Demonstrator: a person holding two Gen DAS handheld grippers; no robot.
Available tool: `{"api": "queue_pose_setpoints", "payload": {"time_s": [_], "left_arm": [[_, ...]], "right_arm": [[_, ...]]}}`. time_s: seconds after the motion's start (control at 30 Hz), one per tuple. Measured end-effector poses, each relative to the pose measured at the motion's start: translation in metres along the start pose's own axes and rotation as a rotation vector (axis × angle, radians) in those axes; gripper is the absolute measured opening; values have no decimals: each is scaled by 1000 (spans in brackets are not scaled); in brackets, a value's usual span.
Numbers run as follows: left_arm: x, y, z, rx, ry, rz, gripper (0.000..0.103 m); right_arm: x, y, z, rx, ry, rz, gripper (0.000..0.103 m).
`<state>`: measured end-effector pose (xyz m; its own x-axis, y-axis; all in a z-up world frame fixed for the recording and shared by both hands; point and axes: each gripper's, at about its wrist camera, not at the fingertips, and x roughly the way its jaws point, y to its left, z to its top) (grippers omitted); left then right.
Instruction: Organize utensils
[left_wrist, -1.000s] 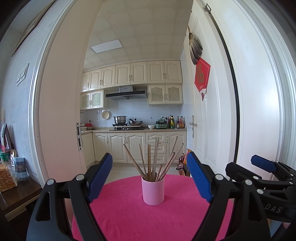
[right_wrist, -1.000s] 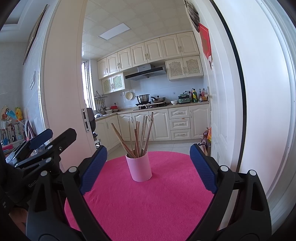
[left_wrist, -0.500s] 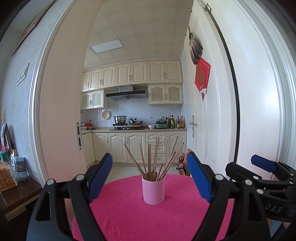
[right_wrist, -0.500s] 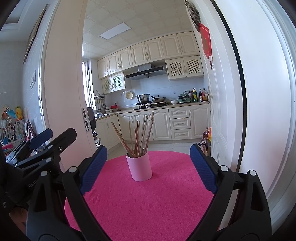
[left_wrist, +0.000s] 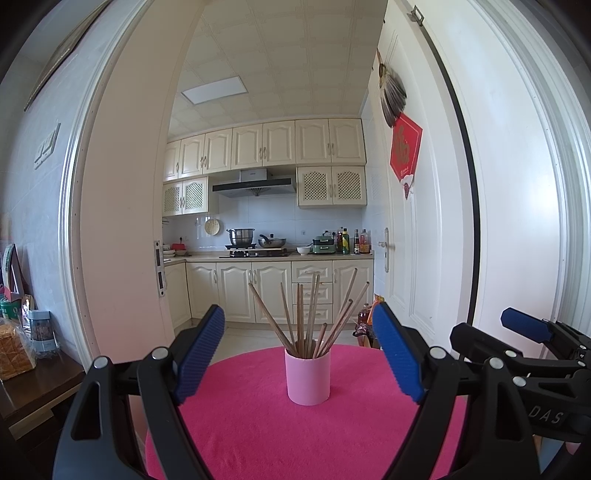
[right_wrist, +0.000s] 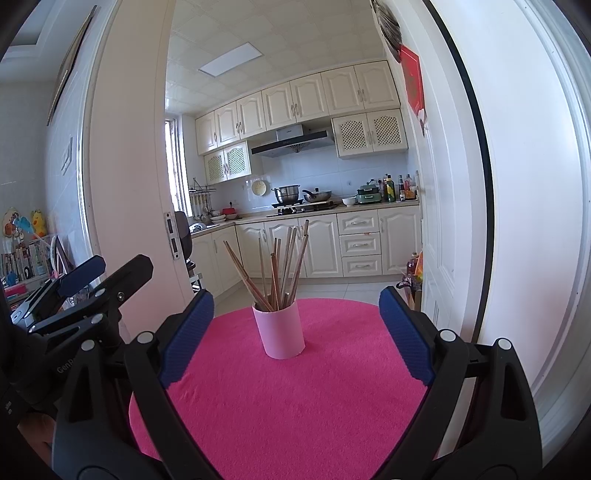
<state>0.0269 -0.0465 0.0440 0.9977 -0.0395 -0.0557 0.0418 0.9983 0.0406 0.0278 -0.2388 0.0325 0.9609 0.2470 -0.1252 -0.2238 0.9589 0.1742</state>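
Wooden chopsticks (left_wrist: 309, 317) fan out of an upright pink cup (left_wrist: 307, 376) on the magenta tabletop (left_wrist: 258, 435).

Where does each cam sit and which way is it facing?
Left wrist: on the left gripper, level, facing the pink cup of chopsticks on the pink table, kitchen beyond; its own open fingers show, with the right gripper at the right edge.
Right wrist: on the right gripper, same heading, tilted slightly; its open fingers show, with the left gripper at the left edge.
Shared: cup, chopsticks, table, kitchen.
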Motion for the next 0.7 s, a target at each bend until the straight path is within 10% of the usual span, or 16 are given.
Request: {"api": "queue_pose_setpoints", "payload": {"time_s": [0.7], "left_arm": [[0,1,0,3,4,4,81]], "right_arm": [[3,-1,1,-1,7,3,89]]}}
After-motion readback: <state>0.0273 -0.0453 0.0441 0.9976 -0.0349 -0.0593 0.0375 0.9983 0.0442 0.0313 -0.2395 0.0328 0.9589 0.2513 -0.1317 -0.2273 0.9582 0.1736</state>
